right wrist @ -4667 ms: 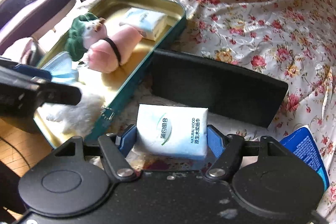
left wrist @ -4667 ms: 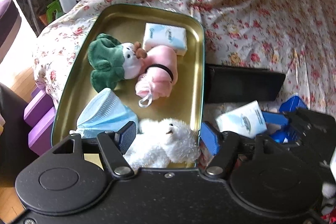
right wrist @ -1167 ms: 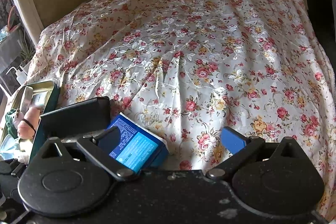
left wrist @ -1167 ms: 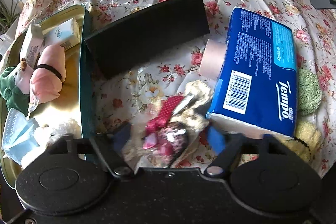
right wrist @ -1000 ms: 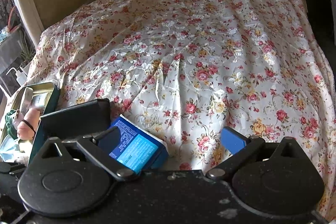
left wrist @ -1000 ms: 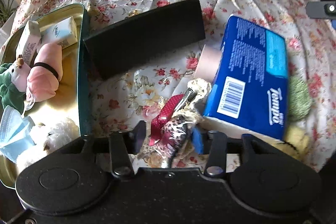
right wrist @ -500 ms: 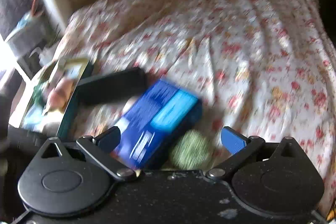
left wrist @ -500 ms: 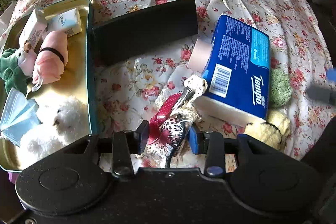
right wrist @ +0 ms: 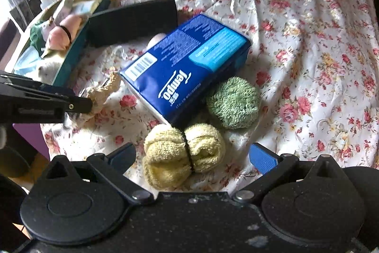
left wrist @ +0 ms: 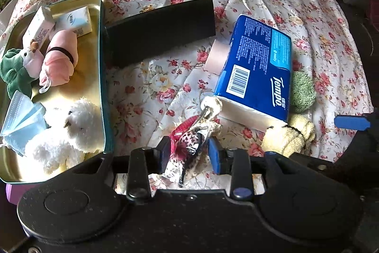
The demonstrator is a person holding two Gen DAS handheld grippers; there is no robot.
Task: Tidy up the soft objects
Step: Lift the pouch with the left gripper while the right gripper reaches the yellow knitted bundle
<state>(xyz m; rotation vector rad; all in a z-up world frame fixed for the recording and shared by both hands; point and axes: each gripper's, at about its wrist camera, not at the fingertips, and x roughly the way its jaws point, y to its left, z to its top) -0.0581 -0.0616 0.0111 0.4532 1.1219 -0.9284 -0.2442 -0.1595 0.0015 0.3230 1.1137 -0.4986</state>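
Left wrist view — leopard-print fabric pouch [left wrist: 189,146] pinched in left claw [left wrist: 189,154].

A leopard-print pouch [left wrist: 189,141] with red trim hangs pinched upright; a yellow towel roll [right wrist: 183,153] and green scrubber [right wrist: 233,102] lie beside the blue tissue pack [right wrist: 187,72].

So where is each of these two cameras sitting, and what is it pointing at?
Left wrist: sits on the left gripper, looking steeply down its fingers, shut on a leopard-print fabric bundle; the tin tray lies left, and the right gripper's blue pad shows at the right edge.
Right wrist: sits on the right gripper, open around a yellow towel roll beside a green knitted ball; the left gripper juts in from the left.
Shared: the blue Tempo tissue pack, tray, towel roll, floral bedsheet.
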